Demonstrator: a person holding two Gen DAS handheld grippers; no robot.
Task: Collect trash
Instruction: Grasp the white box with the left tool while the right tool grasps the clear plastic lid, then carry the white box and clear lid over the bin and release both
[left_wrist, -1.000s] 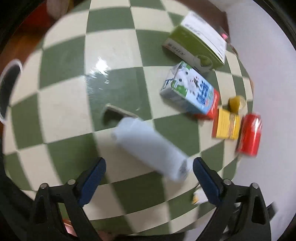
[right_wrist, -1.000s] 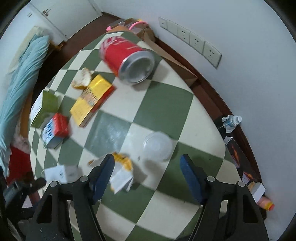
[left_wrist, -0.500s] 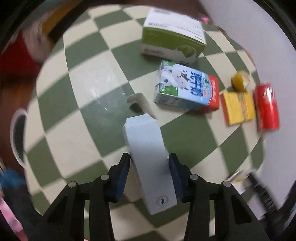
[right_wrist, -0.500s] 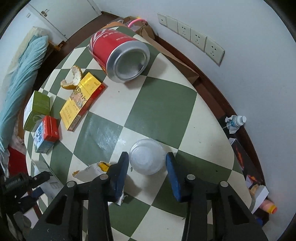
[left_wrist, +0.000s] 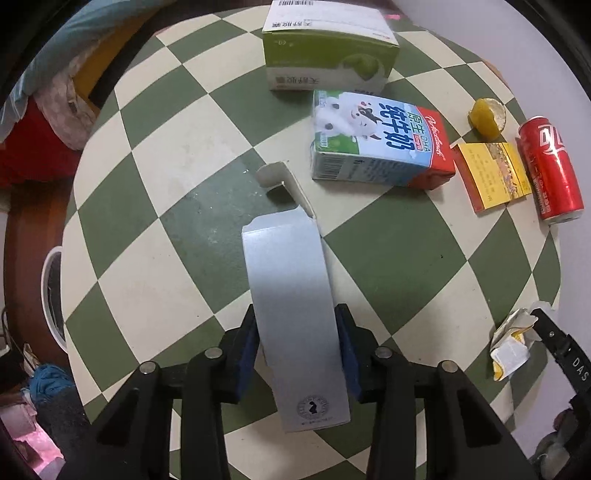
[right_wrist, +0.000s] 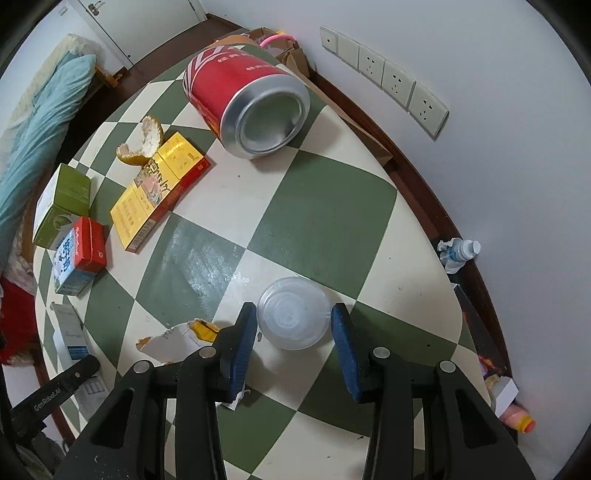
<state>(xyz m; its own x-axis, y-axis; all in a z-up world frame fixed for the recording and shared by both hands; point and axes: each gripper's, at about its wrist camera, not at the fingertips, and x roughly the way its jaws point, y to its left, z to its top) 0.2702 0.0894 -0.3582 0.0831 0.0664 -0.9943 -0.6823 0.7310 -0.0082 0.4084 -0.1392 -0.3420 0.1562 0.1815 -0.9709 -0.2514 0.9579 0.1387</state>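
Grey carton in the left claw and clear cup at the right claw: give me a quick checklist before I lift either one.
1. Left claw shut on the grey carton: ok, both pads press its sides.
2. Carton flap free of the milk carton: ok, a gap shows.
3. Right claw straddling the clear cup: ok, the cup sits between the pads.
4. Right claw gripping the cup: not ok, gaps remain on both sides.
5. Torn wrapper out of the right claw's path: not ok, it lies against the left finger.
6. Trash bin position: cannot tell, no clear view of one.
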